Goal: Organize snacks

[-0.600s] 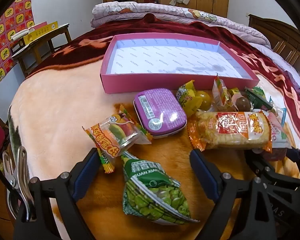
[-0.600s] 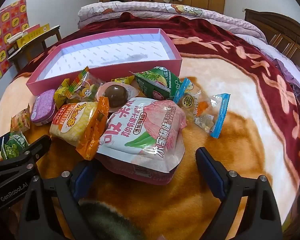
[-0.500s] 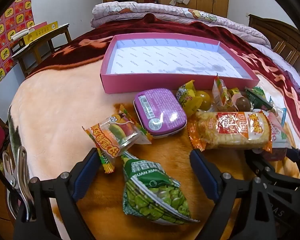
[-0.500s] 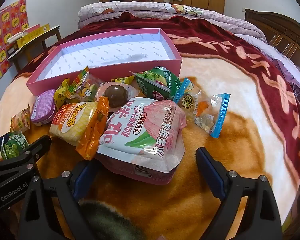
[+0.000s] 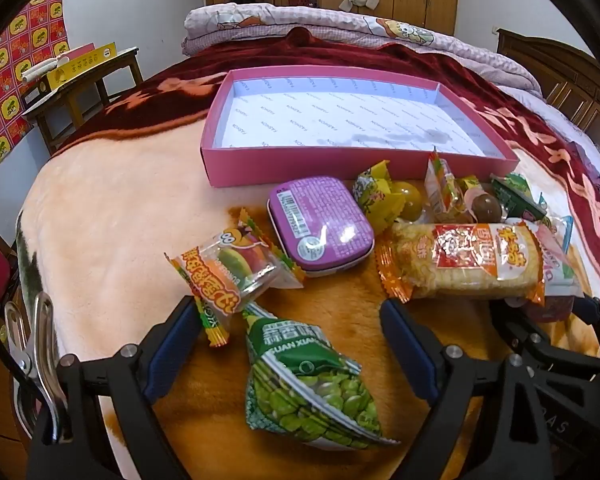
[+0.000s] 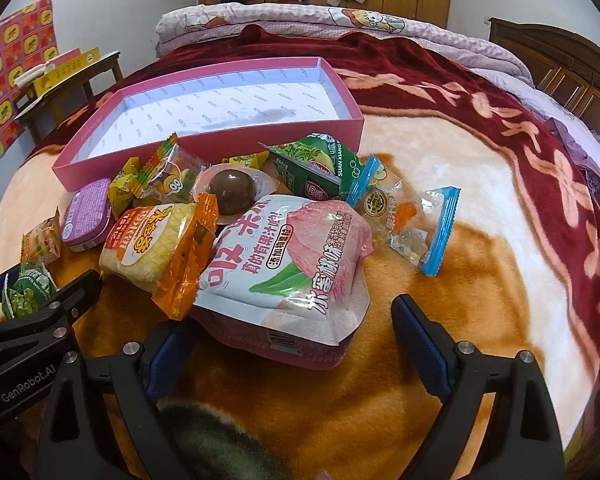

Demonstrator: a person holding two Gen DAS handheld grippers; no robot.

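Left wrist view: left claw [image 5: 290, 344] spread wide, empty, hovering over the green pea packet [image 5: 306, 380] near the bed's front edge. Right claw [image 6: 292, 340] likewise spread around the pink pouch [image 6: 292, 264]. Pink box [image 5: 340, 170] empty, so sorting hasn't started. Next: drop, pinch a packet, carry it to the box.

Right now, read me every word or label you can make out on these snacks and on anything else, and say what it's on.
"GUAN XIAN", cut off: green pea bag
"SUAN XIANG": green packet
"GenRobot.AI": left tool
"FASHION", repeated: pink box lining
Chinese characters: pink peach bag, yellow cracker pack; not transcribed
Purple tin label: too small
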